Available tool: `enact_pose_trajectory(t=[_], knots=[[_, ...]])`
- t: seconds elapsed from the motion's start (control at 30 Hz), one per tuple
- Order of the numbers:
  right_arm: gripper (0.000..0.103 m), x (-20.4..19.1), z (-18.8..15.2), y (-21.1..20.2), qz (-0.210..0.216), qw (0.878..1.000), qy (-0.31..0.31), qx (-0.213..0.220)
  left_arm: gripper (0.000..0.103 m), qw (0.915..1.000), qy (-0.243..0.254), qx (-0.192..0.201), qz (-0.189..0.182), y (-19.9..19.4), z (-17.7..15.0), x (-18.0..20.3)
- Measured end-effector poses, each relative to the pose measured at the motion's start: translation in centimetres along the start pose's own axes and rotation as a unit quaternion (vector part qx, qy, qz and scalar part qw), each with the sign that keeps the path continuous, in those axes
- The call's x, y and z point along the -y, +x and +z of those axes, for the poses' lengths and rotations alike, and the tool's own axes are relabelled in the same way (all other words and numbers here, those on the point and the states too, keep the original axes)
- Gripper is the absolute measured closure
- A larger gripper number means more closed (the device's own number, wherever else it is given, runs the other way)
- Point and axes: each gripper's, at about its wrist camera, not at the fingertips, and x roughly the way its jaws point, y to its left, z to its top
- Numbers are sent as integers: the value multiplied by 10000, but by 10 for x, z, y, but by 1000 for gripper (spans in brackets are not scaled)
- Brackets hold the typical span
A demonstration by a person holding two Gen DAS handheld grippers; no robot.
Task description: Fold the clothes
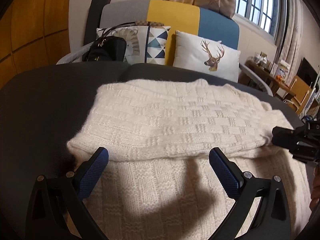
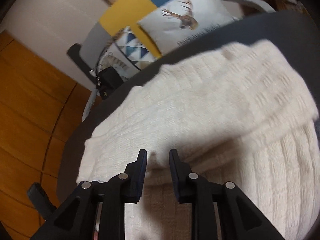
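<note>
A cream knitted sweater (image 1: 172, 120) lies on a dark grey cushion (image 1: 40, 108), its far part folded over the near part. My left gripper (image 1: 159, 156) is open and empty, fingers hovering just at the folded edge. My right gripper (image 2: 158, 156) has its jaws a small gap apart over the fold edge of the sweater (image 2: 210, 104); a bit of knit lies between the tips, but I cannot tell if it is pinched. The right gripper also shows at the right edge of the left wrist view (image 1: 274, 136). The right wrist view is blurred.
Behind the cushion stands a grey, yellow and blue sofa back (image 1: 172, 18) with a deer pillow (image 1: 208, 56), a triangle-print pillow (image 1: 156, 44) and a black bag (image 1: 108, 49). Wooden wall panels (image 1: 34, 26) are on the left, a cluttered side table (image 1: 270, 68) at the right.
</note>
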Motion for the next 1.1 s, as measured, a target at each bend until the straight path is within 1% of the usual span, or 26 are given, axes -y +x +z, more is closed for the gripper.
enact_pose_trajectory(t=[0.13, 0.27, 0.3, 0.37, 0.43, 0.47, 0.5, 0.6, 0.63, 0.7, 0.73, 0.77, 0.8, 0.83, 0.9, 0.97, 1.07, 1.1], knots=[[80, 10, -3, 6, -93, 9993, 305, -178, 1, 10000, 4, -63, 1, 3, 1, 1], [80, 24, 1, 8, 355, 9960, 791, 214, 1, 10000, 16, -68, -10, 3, 0, 2], [80, 30, 2, 13, 422, 9943, 959, 182, 1, 10000, 14, -74, -12, 3, 0, 2], [84, 42, 5, 22, 600, 9891, 1342, 81, 1, 10000, 10, -80, -20, 4, 0, 3], [100, 52, 8, 24, 653, 9850, 1597, 102, 1, 10000, 3, -71, -34, 3, -1, 2], [100, 49, 10, 18, 530, 9884, 1403, 253, 1, 10000, -5, -69, -38, 3, -1, 2], [103, 45, 12, 11, 387, 9916, 1161, 424, 1, 10000, -22, -66, -39, 3, -1, 2], [103, 32, 15, -9, -79, 9955, 469, 825, 1, 9999, -62, -74, -61, 4, -1, 1], [102, 28, 15, -15, -241, 9950, 245, 935, 1, 9999, -71, -80, -66, 5, -1, 1], [99, 28, 17, -18, -277, 9954, 164, 897, 1, 9999, -76, -80, -61, 5, -1, 1], [89, 31, 17, -19, -252, 9957, 220, 859, 1, 9999, -75, -80, -62, 5, -1, 1], [82, 35, 17, -19, -291, 9959, 319, 792, 1, 9999, -80, -84, -67, 5, -1, 1], [78, 39, 18, -19, -373, 9954, 401, 792, 1, 9999, -90, -83, -78, 5, -1, 0], [78, 42, 19, -19, -459, 9946, 480, 803, 1, 9999, -100, -81, -90, 5, -1, 0], [78, 52, 22, -24, -593, 9915, 628, 970, 1, 9998, -123, -82, -110, 5, -1, -2], [78, 62, 25, -28, -633, 9895, 777, 1043, 1, 9998, -129, -99, -117, 6, -1, -1], [77, 69, 30, -16, -484, 9929, 802, 730, 1, 9998, -123, -121, -117, 7, -1, -1], [77, 68, 31, -13, -466, 9936, 741, 707, 1, 9998, -129, -119, -126, 7, -1, -1]])
